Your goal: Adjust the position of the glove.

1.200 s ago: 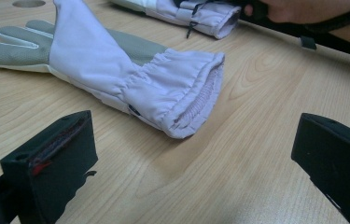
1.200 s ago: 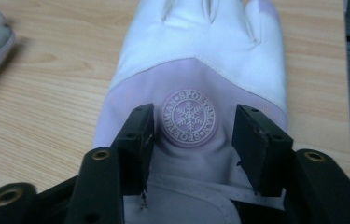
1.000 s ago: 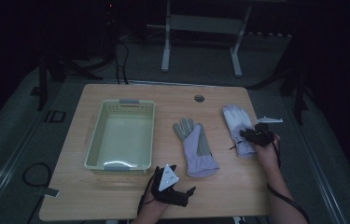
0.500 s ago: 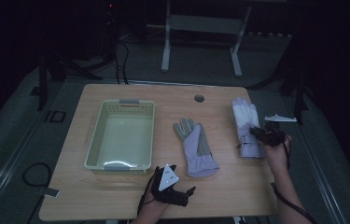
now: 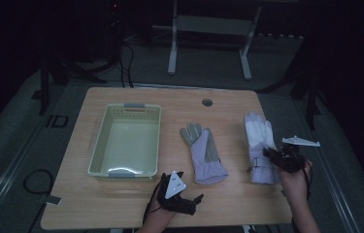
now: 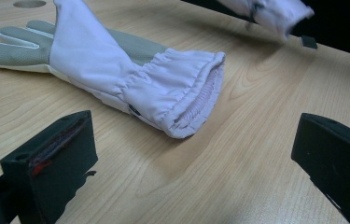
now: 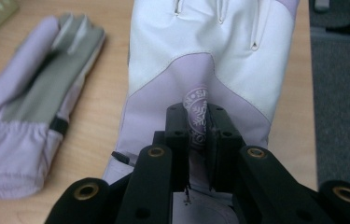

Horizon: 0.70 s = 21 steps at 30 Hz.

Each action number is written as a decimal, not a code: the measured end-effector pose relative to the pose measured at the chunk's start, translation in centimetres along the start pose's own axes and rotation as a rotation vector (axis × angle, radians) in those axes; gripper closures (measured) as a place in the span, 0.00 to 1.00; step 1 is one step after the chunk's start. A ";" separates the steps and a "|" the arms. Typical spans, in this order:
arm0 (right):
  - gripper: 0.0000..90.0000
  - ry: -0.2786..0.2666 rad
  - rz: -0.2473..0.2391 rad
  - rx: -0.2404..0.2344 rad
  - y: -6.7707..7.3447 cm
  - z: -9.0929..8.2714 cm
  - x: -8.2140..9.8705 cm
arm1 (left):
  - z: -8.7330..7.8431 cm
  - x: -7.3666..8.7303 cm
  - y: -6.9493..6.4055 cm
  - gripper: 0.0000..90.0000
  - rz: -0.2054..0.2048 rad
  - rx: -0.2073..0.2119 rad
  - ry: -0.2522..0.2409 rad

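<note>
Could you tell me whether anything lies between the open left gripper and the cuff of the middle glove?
Nothing visible does. In the left gripper view, bare table runs from the open jaws of the left gripper to the cuff of the middle glove. The basket sits off to the side.

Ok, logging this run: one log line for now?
right tool: shut on white glove | left tool: open, near grey-palmed glove | basket: empty

Two lilac-and-white gloves (image 5: 202, 152) (one grey-palmed), pale green basket (image 5: 127, 141), black grippers (image 5: 177, 194)
</note>
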State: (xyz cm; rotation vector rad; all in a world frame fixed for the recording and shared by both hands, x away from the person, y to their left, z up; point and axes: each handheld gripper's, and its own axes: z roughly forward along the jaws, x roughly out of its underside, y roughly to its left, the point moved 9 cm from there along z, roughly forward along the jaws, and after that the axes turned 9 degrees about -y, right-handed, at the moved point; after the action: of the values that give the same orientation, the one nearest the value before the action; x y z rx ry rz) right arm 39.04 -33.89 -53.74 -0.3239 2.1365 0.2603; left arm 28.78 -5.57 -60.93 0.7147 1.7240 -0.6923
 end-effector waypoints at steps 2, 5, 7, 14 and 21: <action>0.90 0.003 0.012 0.002 0.1 0.1 0.5 | 0.0 0.0 0.0 0.00 0.001 0.000 0.001; 0.90 0.021 0.028 0.011 0.0 0.8 1.8 | 0.0 0.0 0.0 0.00 0.001 -0.001 0.000; 0.89 0.029 0.042 0.015 -0.2 1.5 2.5 | 0.0 0.0 0.0 0.00 0.002 -0.001 -0.001; 0.86 0.059 0.045 0.054 -0.7 4.2 4.5 | 0.0 0.0 0.0 0.00 0.003 0.000 -0.001; 0.75 0.033 0.036 0.042 -0.6 3.9 4.1 | 0.0 0.0 0.0 0.00 0.003 0.001 -0.002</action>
State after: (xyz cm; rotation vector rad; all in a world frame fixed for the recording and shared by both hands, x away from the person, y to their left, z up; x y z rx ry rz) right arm 40.08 -33.83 -59.31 -0.2675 2.1784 0.2316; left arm 28.74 -5.61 -60.92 0.7165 1.7212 -0.6915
